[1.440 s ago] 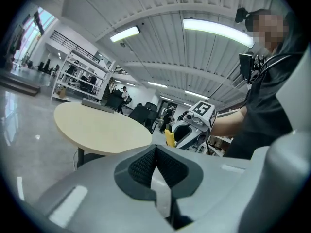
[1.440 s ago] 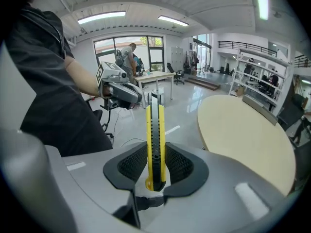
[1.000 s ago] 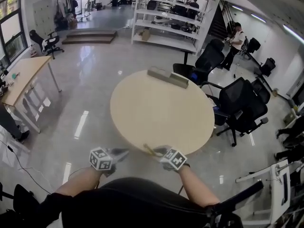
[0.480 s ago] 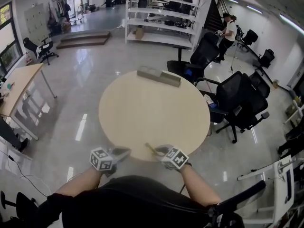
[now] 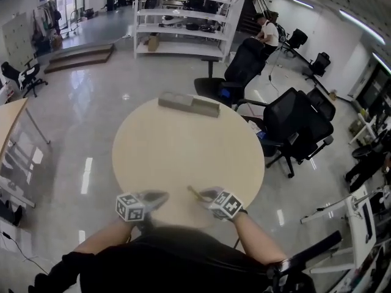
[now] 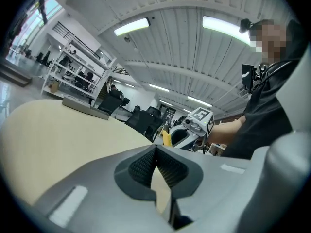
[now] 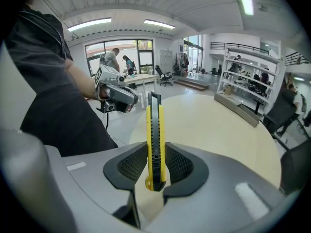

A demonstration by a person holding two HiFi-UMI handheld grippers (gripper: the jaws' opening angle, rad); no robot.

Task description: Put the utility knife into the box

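A long grey box [image 5: 188, 104] lies at the far edge of the round beige table [image 5: 183, 151]. My right gripper [image 5: 204, 194] hovers over the near edge, shut on a yellow and black utility knife [image 5: 194, 193]. In the right gripper view the knife [image 7: 155, 140] stands upright between the pads, its end pointing away, and the box [image 7: 238, 108] lies far ahead to the right. My left gripper [image 5: 149, 199] hangs beside it at the table's near edge, its pads together on nothing. The left gripper view shows the box [image 6: 85, 106] far across the tabletop.
Black office chairs [image 5: 299, 127] crowd the table's right and far-right side. White shelving [image 5: 183, 17] stands at the back, with a person [image 5: 267, 29] near it. A wooden desk [image 5: 9, 115] is at the far left, and shiny floor surrounds the table.
The head view has shifted, so the table and box now sit further left and nearer. Both grippers keep their places at the near edge, with the knife still gripped.
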